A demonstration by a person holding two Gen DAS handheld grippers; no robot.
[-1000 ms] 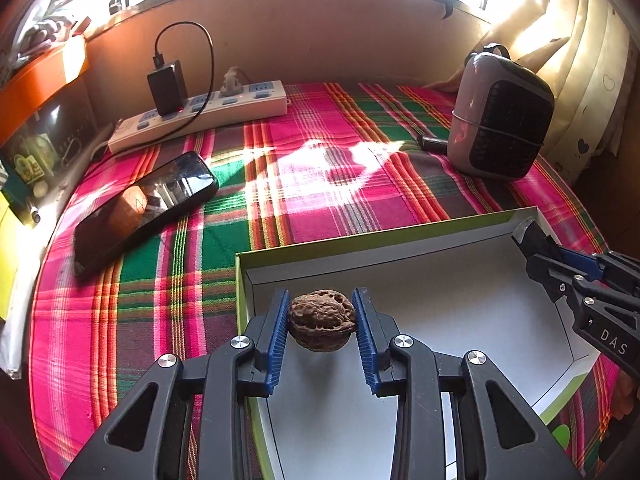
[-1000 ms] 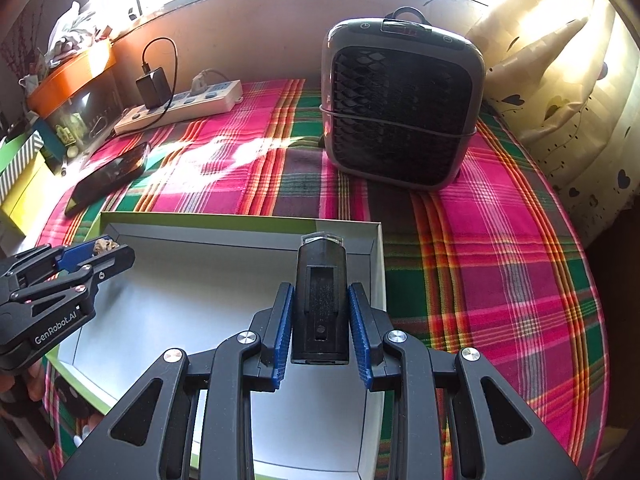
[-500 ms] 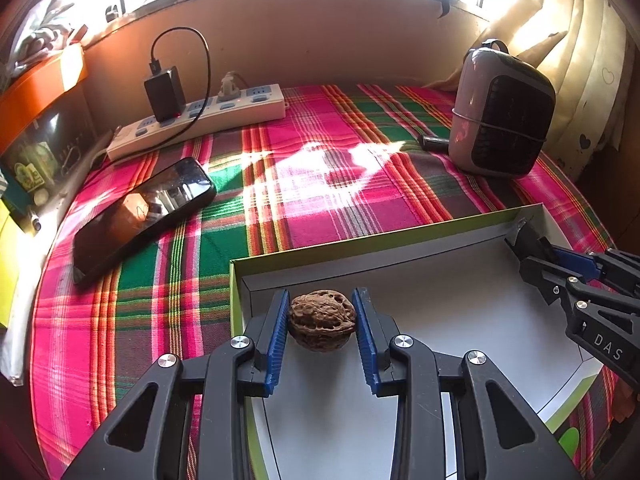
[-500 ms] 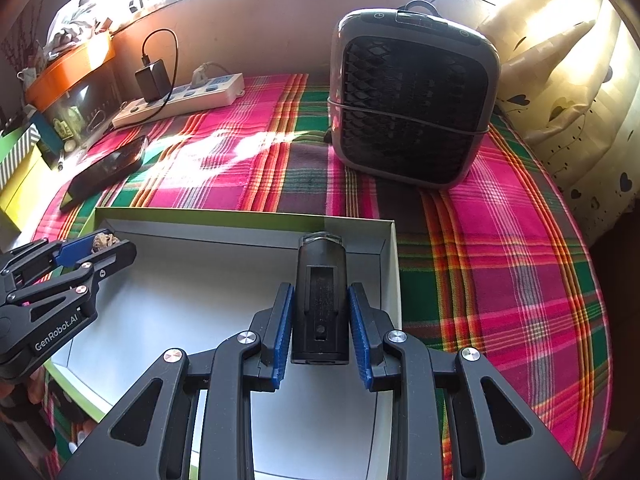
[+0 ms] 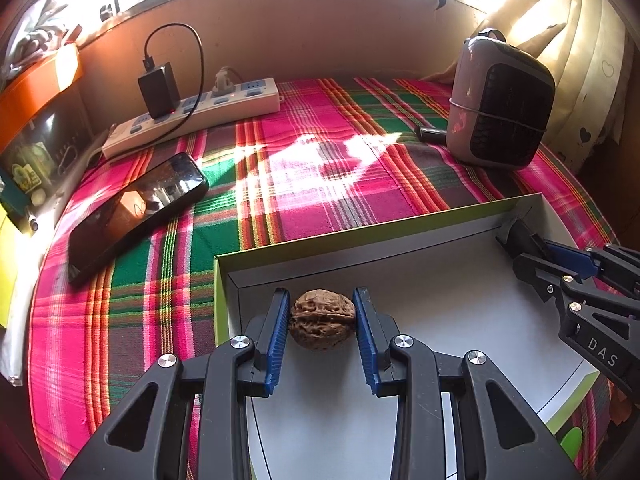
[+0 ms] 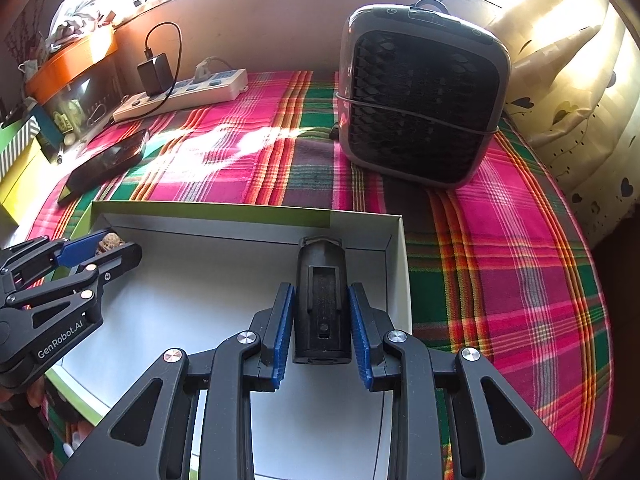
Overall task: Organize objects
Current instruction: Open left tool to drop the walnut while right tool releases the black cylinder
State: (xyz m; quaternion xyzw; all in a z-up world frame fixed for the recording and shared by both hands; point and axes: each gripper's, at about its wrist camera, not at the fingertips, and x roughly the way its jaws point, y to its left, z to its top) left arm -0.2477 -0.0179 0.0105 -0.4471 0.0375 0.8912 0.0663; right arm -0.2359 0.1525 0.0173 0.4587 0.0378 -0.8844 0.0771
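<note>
A brown walnut [image 5: 322, 319] is clamped between the blue pads of my left gripper [image 5: 322, 320], over the near left corner of a shallow white box with green sides [image 5: 360, 236]. My right gripper [image 6: 322, 316] is shut on a black rectangular device [image 6: 321, 300] above the box's far right corner [image 6: 394, 264]. In the left wrist view the right gripper [image 5: 532, 252] reaches in from the right with the black device in its jaws. The left gripper [image 6: 108, 246] and the walnut [image 6: 110, 240] appear at the left in the right wrist view.
A checked pink and green cloth [image 5: 320, 168] covers the table. On it lie a black phone [image 5: 136, 212], a white power strip [image 5: 192, 116] with a black charger [image 5: 158, 90], and a grey fan heater [image 6: 420, 92]. Curtains [image 6: 580, 80] hang at the right; an orange box [image 6: 72, 60] stands at far left.
</note>
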